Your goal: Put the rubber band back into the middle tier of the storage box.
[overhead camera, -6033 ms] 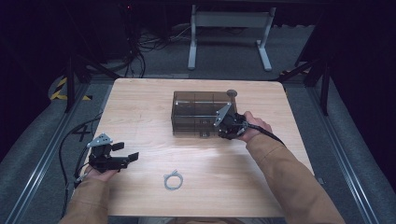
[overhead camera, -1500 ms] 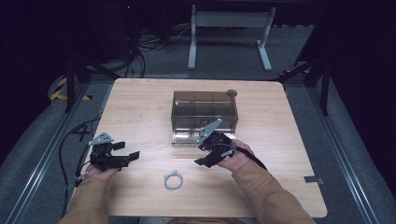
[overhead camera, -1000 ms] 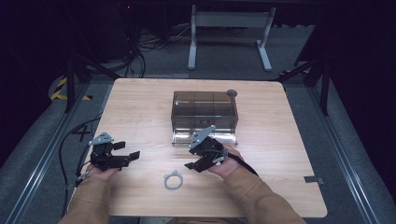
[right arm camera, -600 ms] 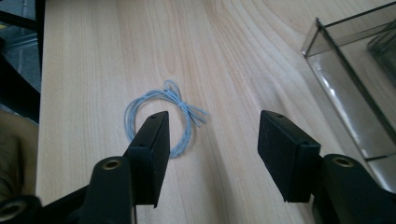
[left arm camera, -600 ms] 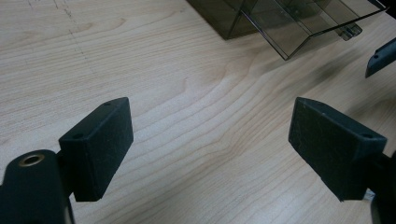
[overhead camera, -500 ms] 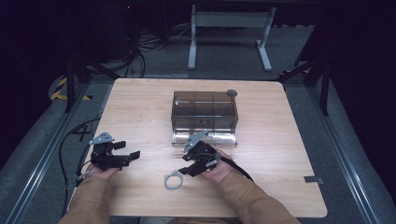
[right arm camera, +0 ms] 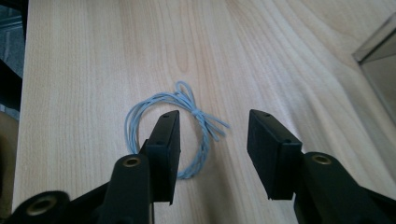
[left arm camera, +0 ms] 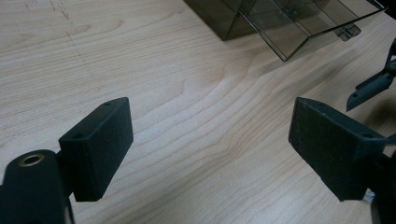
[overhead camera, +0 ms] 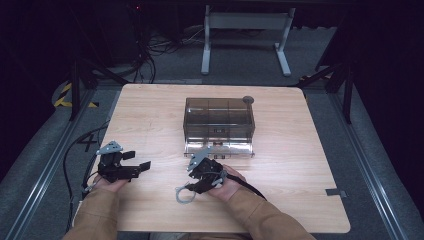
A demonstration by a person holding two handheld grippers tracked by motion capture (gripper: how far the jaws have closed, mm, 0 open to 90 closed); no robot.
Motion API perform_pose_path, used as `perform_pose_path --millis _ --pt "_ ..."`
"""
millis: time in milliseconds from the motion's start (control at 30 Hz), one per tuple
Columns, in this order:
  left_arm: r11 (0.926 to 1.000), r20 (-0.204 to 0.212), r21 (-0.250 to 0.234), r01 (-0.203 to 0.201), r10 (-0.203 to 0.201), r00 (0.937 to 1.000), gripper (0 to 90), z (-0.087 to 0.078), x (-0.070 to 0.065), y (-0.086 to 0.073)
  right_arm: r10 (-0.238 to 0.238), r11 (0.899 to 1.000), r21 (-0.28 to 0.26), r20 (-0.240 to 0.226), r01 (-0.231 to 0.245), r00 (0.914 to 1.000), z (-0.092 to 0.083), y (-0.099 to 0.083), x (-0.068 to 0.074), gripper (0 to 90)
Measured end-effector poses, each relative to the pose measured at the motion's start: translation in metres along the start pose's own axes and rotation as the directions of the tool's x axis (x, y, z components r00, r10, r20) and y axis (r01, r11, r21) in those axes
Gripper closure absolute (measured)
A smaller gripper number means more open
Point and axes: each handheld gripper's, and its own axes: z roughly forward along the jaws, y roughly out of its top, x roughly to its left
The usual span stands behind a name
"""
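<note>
Wire loop (right arm camera: 175,133), thin, pale blue, knotted at 12 o'clock, laid flat on table (overhead camera: 300,170); part hidden behind one black finger (right arm camera: 163,144). Right gripper (right arm camera: 212,149) fingers just closing, parted astride loop, nothing pinched. Left gripper (left arm camera: 210,149) fingers spread wide, empty. Smoky clear plastic box (overhead camera: 219,125) cut off in gripper views.

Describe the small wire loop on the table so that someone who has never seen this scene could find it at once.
Start at the wooden table and find the smoky clear plastic box in its middle. Come toward the person's edge: just in front of the right tool lies the wire loop. It is a thin, pale blue-grey coil tied with a knot, the only small loose thing on the wood.
</note>
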Motion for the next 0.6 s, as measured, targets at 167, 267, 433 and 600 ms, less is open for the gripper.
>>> perform_pose_path --millis 167,267,433,600 --pt "1.0 0.001 0.0 0.0 0.0 1.0 14.7 0.0 0.0 0.0 0.008 1.0 0.008 -0.025 -0.008 0.9997 0.009 0.001 0.001 58.5" --pt "1.0 0.002 -0.004 0.001 -0.001 1.0 14.7 0.0 0.0 0.0 0.005 1.0 0.015 -0.04 -0.004 0.9992 0.012 0.001 0.002 60.2" --pt "1.0 0.0 -0.002 0.0 0.0 1.0 14.7 -0.001 0.001 -0.001 -0.005 1.0 0.011 -0.06 0.006 0.9982 0.016 0.002 0.005 61.7" --pt "1.0 0.0 -0.002 0.004 -0.004 1.0 14.7 -0.002 0.0 -0.001 -0.027 0.999 0.029 -0.041 0.028 0.9988 0.021 0.003 0.006 63.1"
